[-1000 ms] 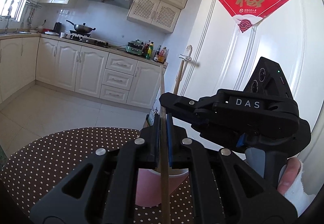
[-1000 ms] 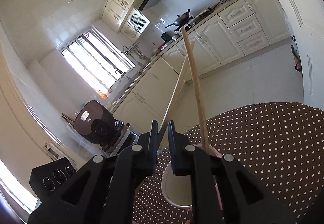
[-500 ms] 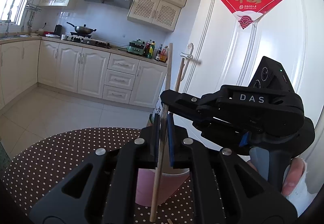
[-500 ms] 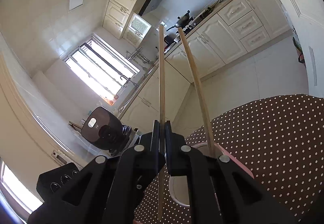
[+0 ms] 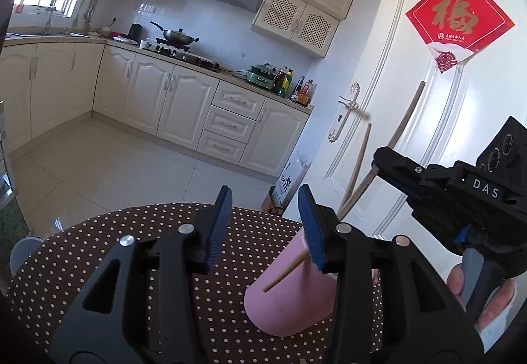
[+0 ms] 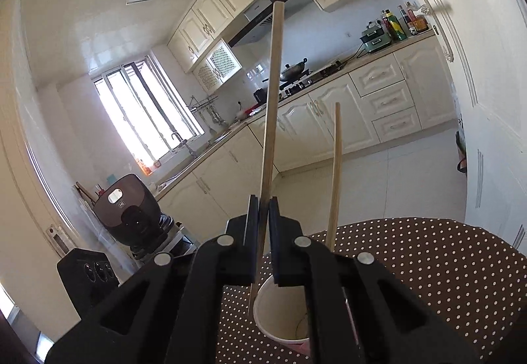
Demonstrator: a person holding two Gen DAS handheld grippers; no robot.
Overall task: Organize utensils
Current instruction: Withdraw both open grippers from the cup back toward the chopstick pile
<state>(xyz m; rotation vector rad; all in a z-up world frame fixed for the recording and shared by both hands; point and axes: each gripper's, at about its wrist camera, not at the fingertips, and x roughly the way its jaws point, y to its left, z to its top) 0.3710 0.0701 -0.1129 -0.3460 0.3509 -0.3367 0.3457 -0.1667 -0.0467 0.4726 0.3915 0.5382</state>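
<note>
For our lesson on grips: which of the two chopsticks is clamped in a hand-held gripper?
The taller chopstick, clamped upright between the jaws of the right hand-held gripper. The other chopstick stands free in the cup, with nothing gripping it.

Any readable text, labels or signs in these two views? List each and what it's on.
"DAS": white letters on the right gripper body, left wrist view.
"福": gold character on the red diamond door hanging.
Small gold print under that character: too small to read.
Dark characters on the white bag by the door: too distorted to read.
Logo on the brown rice cooker, right wrist view: too small to read.
Counter bottles: labels unreadable.
</note>
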